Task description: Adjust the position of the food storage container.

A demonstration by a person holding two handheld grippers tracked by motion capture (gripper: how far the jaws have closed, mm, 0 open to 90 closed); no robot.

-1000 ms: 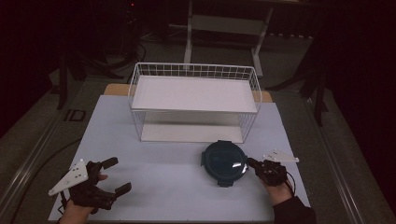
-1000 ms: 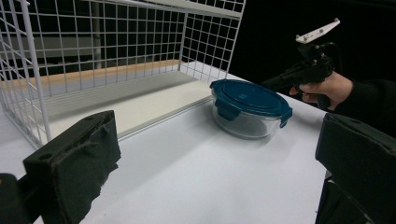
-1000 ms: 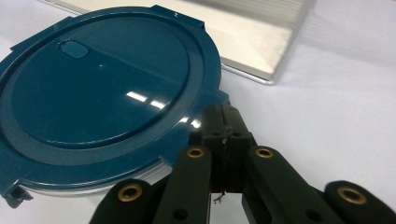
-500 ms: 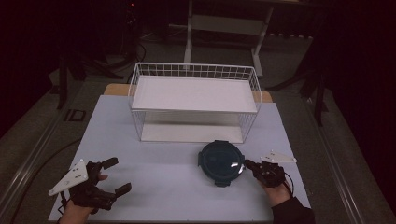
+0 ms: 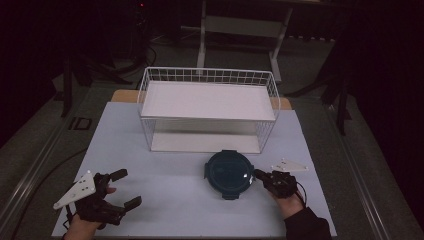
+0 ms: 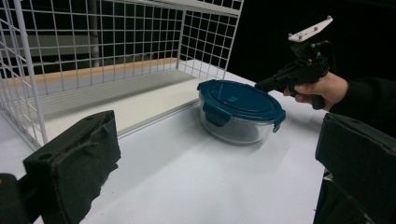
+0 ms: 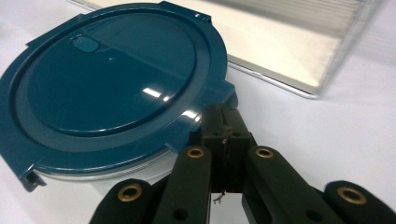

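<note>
Between the earlier shots and this one, the round glass container with the dark teal snap-on lid (image 5: 228,173) slid a bit toward the left and front of the table, and the right gripper (image 5: 262,176) went along with it. The left gripper (image 5: 123,189) barely budged.

So where was everything? The container sat on the white tabletop (image 5: 175,200), just in front of the white wire basket rack (image 5: 208,107) with its flat white shelf, close to the rack's lower edge but not touching it as far as the high view showed. In the right gripper view the lid (image 7: 112,79) had latch tabs around its rim, and the right gripper's jaws were pressed shut together right at one tab on the near side (image 7: 224,126). Whether they were actually pinching the tab or just butted up against it was hard to call; nothing was clearly between the pads. Best guess: closed jaws made a decent blunt pusher for nudging the bowl around, or a finger for flipping a latch.

The left gripper was parked near the front-left of the table, jaws spread wide with nothing between them, aimed across at the container (image 6: 238,112). It looked like it was just waiting, maybe ready to steady the glass side.
</note>
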